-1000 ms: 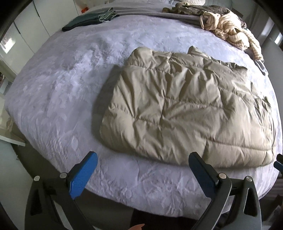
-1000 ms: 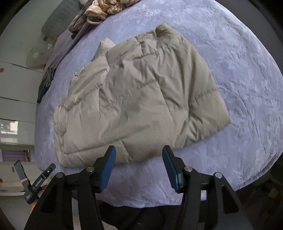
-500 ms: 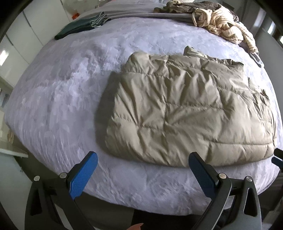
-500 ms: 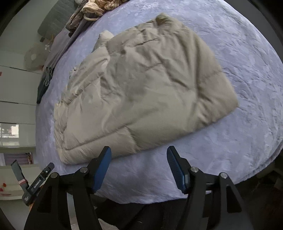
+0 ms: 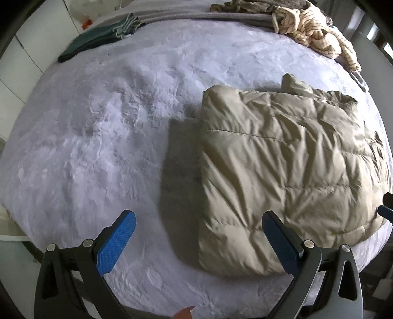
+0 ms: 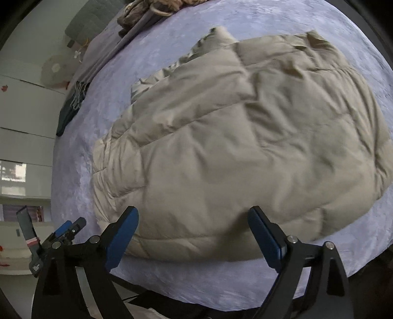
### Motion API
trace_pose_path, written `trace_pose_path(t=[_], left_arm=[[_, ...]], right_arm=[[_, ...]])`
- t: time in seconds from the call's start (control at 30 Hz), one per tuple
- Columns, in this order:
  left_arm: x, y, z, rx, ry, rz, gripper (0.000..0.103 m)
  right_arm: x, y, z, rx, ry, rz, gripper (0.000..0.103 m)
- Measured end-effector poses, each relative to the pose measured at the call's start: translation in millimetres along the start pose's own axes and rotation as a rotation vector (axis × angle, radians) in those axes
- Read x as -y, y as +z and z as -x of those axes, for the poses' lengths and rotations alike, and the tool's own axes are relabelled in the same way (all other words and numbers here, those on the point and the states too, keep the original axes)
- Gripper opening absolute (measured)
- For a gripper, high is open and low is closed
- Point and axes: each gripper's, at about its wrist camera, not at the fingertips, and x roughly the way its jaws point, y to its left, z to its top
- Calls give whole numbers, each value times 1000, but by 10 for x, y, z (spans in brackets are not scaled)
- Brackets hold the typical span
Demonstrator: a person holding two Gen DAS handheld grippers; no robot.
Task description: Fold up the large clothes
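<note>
A beige quilted puffer jacket (image 5: 289, 166) lies folded into a rough rectangle on the lavender bed cover (image 5: 103, 137). It fills most of the right wrist view (image 6: 240, 147). My left gripper (image 5: 199, 233) is open and empty, just above the jacket's near left corner. My right gripper (image 6: 194, 228) is open and empty, its jaws spread over the jacket's near edge. The left gripper shows at the lower left of the right wrist view (image 6: 66, 228).
A dark green folded garment (image 5: 98, 39) lies at the far left of the bed. A striped cream garment (image 5: 316, 32) and a brown one (image 5: 245, 5) are heaped at the far right. White cabinets (image 6: 22, 110) stand beside the bed.
Both grippers have moved forward and down toward the jacket. The left one shifted left to its near corner. The right gripper's jaws have spread wider. The jacket has not moved.
</note>
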Motion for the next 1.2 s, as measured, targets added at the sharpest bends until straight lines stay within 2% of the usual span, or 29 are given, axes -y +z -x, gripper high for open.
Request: trace_pose_path(t=[0.17, 0.27, 0.4, 0.53, 0.7, 0.83, 0.9, 1.1, 1.2], left_arm=[[-67, 97, -227, -30, -17, -29, 103], [-67, 128, -324, -63, -83, -36, 103], [-33, 154, -422, -81, -128, -30, 103], [-60, 172, -492, -99, -191, 2, 103], [-273, 310, -606, -106, -336, 24, 103], [-428, 357, -845, -174, -439, 47, 103], [-462, 336, -973, -223, -528, 59, 103], [-307, 303, -1284, -327, -752, 66, 103], [-116, 400, -1424, -346, -785, 41, 103]], right_arm=[[-235, -14, -79, 8, 8, 7, 93], [-310, -20, -107, 2, 17, 1, 93], [-315, 13, -200, -76, 10, -1, 93], [-286, 58, -254, -99, 4, -1, 93], [-283, 150, -293, -117, -23, 24, 93], [-233, 183, -378, -141, -33, 17, 93], [-233, 196, -426, -147, -44, 16, 93], [-254, 210, -507, -163, -65, 23, 93], [-252, 213, -539, -168, -68, 18, 93]])
